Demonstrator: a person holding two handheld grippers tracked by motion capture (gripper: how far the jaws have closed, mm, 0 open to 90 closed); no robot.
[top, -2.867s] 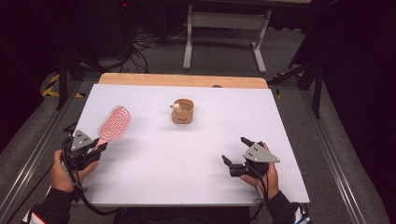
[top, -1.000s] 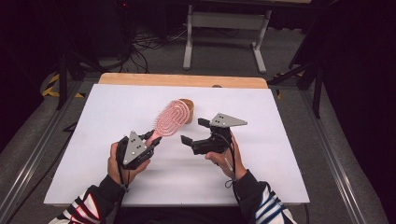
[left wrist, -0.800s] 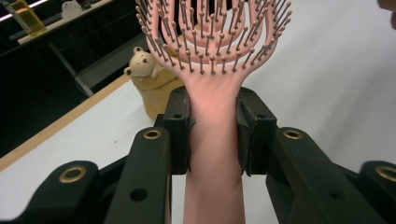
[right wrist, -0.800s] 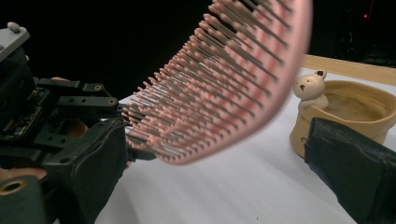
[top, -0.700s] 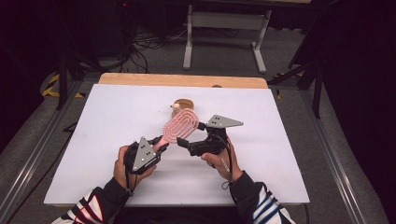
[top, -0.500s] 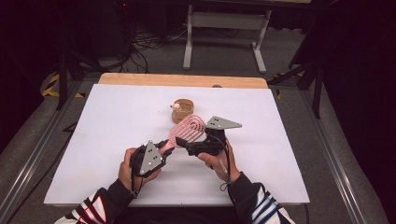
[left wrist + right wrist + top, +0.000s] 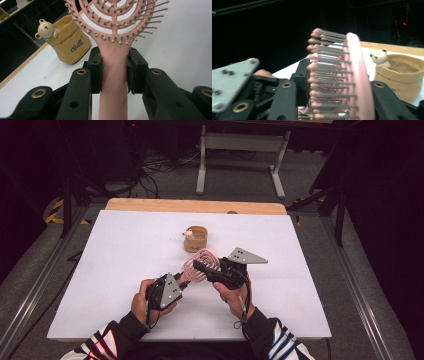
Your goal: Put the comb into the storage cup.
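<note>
Left gripper [image 7: 113,75] clamped the pink hairbrush [image 7: 117,30] handle; right gripper [image 7: 334,100] had just closed on its head, whose far tip was cut off.

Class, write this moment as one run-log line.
left gripper: shut on pink hairbrush handle | right gripper: just closed on brush head | bear pot: on table, apart

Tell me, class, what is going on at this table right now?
A person works with a handheld tool in each hand over a white table. The left tool is clamped on the handle of a pink hairbrush, holding it up off the table. The right tool has just been closing, and its jaws now sit on either side of the brush head, one against the bristles and one behind the back. A small tan pouch with a bear figure stands just beyond them, untouched.
</note>
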